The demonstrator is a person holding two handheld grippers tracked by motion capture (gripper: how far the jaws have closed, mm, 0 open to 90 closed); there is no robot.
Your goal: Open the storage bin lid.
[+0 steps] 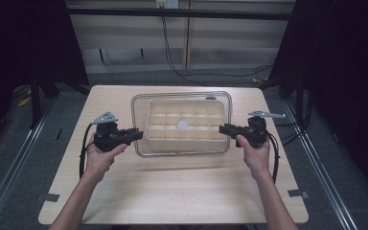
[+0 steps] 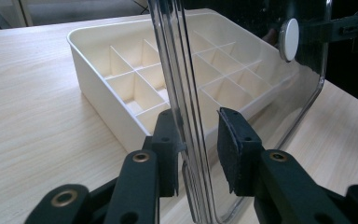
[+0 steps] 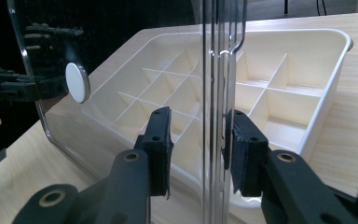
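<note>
While the cream divided tray (image 1: 182, 125) sits on the middle of the pale wooden worktop (image 1: 172, 191), a clear plastic lid (image 1: 220, 98) with a round white knob (image 1: 182, 126) is held over it, slightly offset toward the near left. The tray is rectangular, split by thin walls into a grid of compartments.

From above, the left gripper (image 1: 135, 136) meets the lid's left edge and the right gripper (image 1: 222, 129) its right edge. The left gripper view shows the lid edge-on between the parted jaws; one pad touches the rim, the other stands off. The right gripper view shows the same rim in the gap with both pads clear, so neither gripper is clamped.

Bare worktop lies in front of the tray and at both sides; its far edge is close behind the lid.
</note>
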